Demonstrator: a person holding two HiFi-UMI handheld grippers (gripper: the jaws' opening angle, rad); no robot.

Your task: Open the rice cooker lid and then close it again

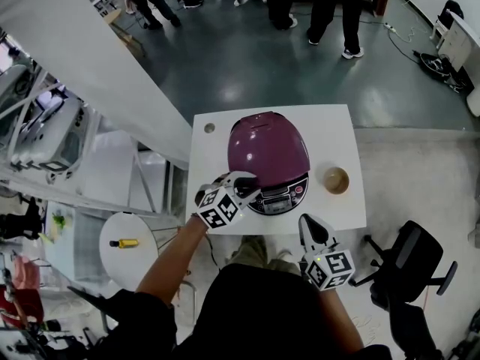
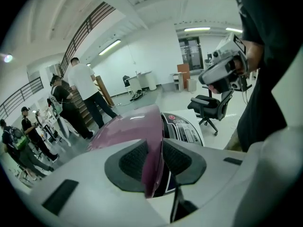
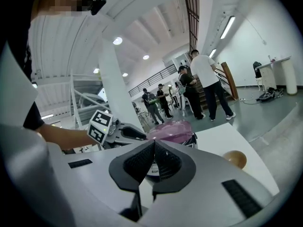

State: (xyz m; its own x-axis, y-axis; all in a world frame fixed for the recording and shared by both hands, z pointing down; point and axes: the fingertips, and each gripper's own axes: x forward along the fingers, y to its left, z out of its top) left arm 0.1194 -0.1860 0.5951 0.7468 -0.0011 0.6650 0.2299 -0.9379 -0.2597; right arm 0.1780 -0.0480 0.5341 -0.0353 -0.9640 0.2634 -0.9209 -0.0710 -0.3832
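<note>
Glossy domed purple rice cooker lid (image 1: 268, 148), edge apparently pinched by left gripper (image 1: 248, 181), right gripper (image 1: 305, 221) closed, empty.

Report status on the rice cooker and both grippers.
Left gripper clamped on lid, front edge; lid down or nearly so. Right gripper shut, empty, held clear. Bowl beside cooker, not in the way.

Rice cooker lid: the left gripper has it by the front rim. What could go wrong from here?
1. The left gripper pinches only the thin front rim of the lid; it might slip off that glossy edge.
2. The right gripper is shut and apart from the rice cooker, so nothing steadies it; a push could slide it on the table, perhaps toward the bowl.
</note>
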